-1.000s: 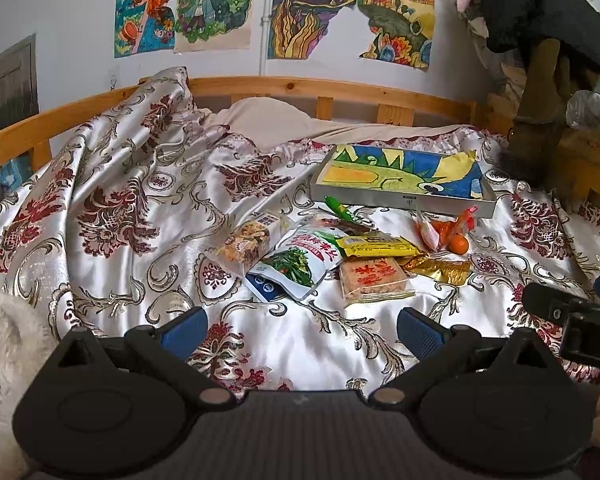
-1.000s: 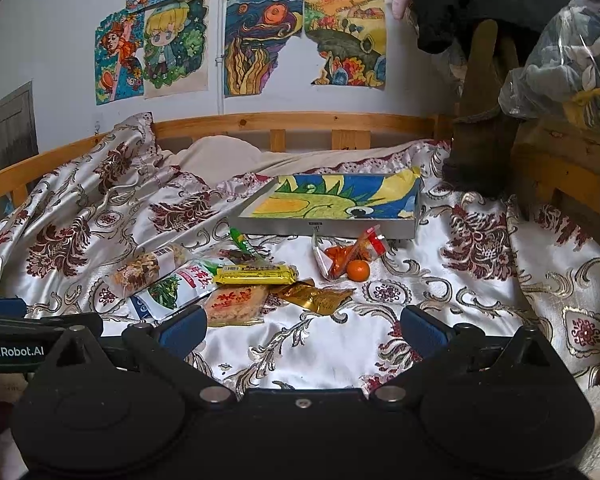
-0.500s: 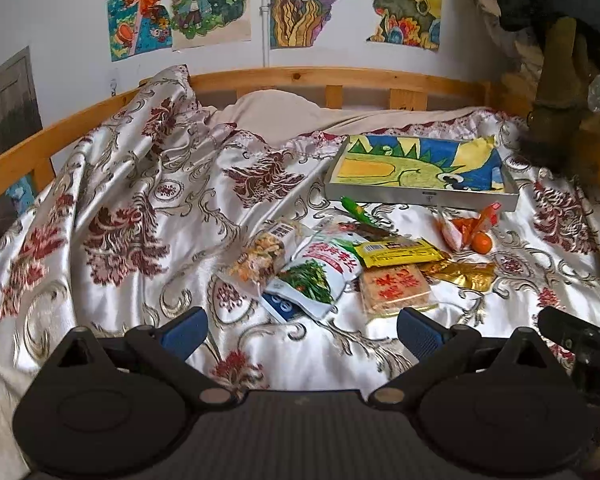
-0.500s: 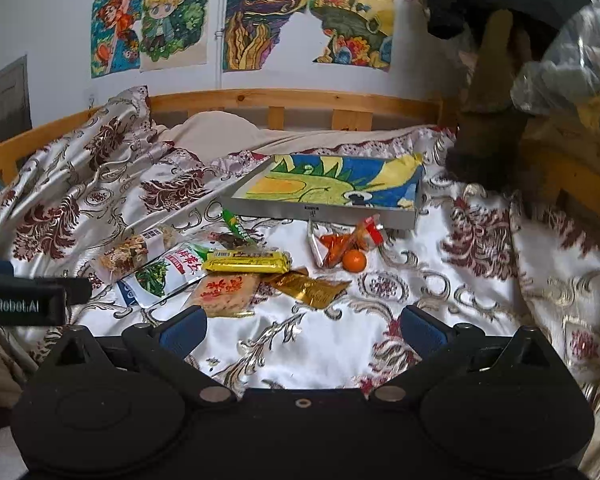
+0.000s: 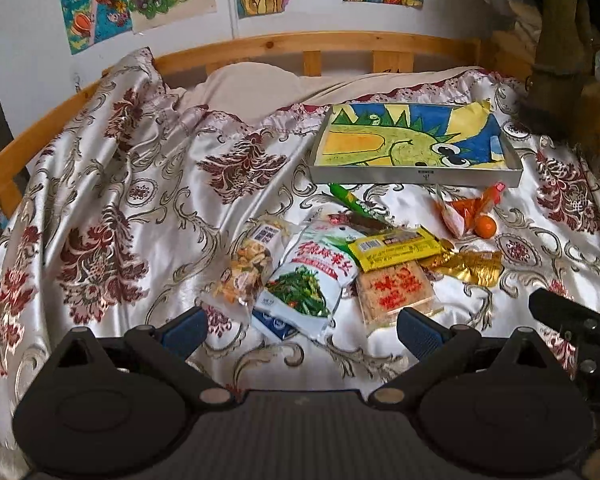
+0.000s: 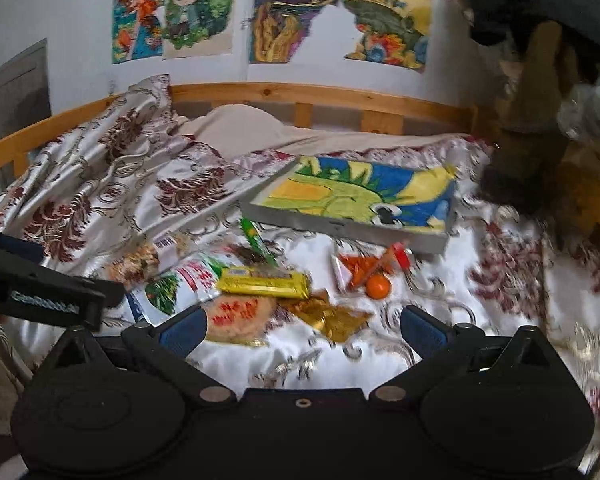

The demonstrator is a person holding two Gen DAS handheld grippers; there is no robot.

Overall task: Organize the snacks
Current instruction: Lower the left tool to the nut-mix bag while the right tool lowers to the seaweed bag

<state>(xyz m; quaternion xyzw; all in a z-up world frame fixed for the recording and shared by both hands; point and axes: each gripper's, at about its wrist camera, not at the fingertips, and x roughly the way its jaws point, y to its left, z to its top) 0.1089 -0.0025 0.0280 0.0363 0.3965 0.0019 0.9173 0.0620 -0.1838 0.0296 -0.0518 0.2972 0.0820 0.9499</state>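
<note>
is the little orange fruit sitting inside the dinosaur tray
No, the orange fruit lies on the bedspread in front of the tray, beside a snack wrapper.

bare bedspread (image 5: 112, 184) lies clear left of the snack pile (image 5: 340, 264); a box (image 5: 412, 148) blocks behind it.

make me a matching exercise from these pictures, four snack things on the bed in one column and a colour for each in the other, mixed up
Things:
1. long bar wrapper
2. crumpled foil packet
3. small round fruit
4. slim stick pack near the tray

Colours:
A. orange
B. green
C. yellow
D. gold

Pairs: 1-C, 2-D, 3-A, 4-B
</note>
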